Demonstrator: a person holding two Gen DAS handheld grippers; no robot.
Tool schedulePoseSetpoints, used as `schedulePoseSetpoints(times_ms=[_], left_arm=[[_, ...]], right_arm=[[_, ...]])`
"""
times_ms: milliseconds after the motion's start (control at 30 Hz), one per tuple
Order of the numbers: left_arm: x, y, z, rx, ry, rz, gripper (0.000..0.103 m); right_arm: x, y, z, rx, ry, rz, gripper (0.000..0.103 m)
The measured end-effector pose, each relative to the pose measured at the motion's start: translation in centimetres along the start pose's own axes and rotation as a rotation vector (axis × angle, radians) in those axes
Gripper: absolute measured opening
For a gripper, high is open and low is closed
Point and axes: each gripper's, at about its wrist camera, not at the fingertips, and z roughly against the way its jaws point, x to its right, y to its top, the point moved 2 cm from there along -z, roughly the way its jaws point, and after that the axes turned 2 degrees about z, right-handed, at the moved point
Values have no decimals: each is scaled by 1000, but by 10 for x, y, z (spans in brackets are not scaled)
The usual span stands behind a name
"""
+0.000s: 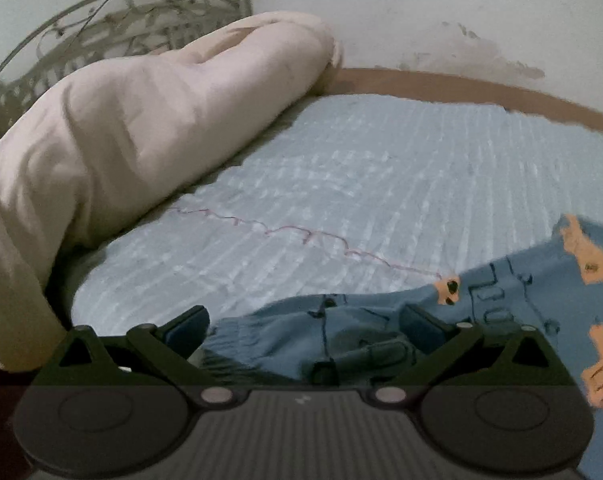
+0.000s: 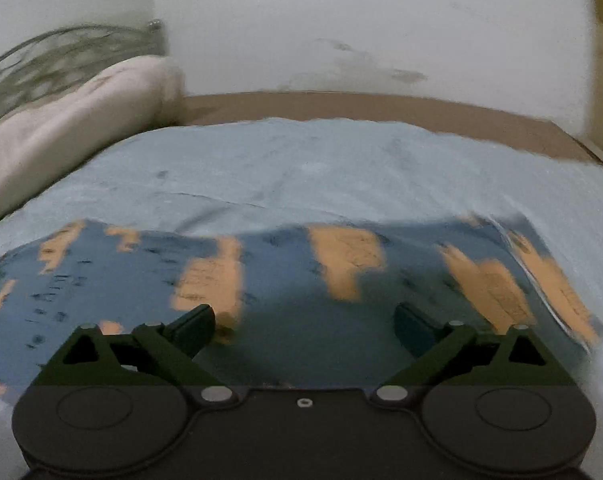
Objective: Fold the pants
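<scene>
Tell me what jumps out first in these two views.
The blue pants with orange patches lie spread on the pale blue bedspread, filling the foreground under both open grippers. To the left, a bulky cream duvet lies bundled against the metal headboard.

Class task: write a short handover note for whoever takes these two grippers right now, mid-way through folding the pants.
Left gripper: open, over the bunched end of the pants, nothing pinched.
Right gripper: open, over the flat pants, holding nothing.
Pants: blue with orange patches, on the light blue sheet, beside the duvet.
Done: the pants lie spread on the sheet; no neat fold shows.
Left: grip both ends, fold, smooth.
</scene>
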Motion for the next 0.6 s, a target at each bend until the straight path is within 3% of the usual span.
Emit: schedulePoseSetpoints(times_ms=[100, 200, 467, 600], left_arm=[[1, 5, 18, 57, 7, 1, 102], [12, 2, 14, 65, 55, -86, 102], [13, -8, 5, 50, 69, -76, 102], [16, -1, 27, 70, 29, -44, 102]], right_arm=[[14, -5, 17, 67, -24, -77, 98], [14, -9, 35, 132, -22, -99, 102], [31, -18, 26, 36, -104, -165, 102], [59, -18, 47, 110, -108, -250, 102]])
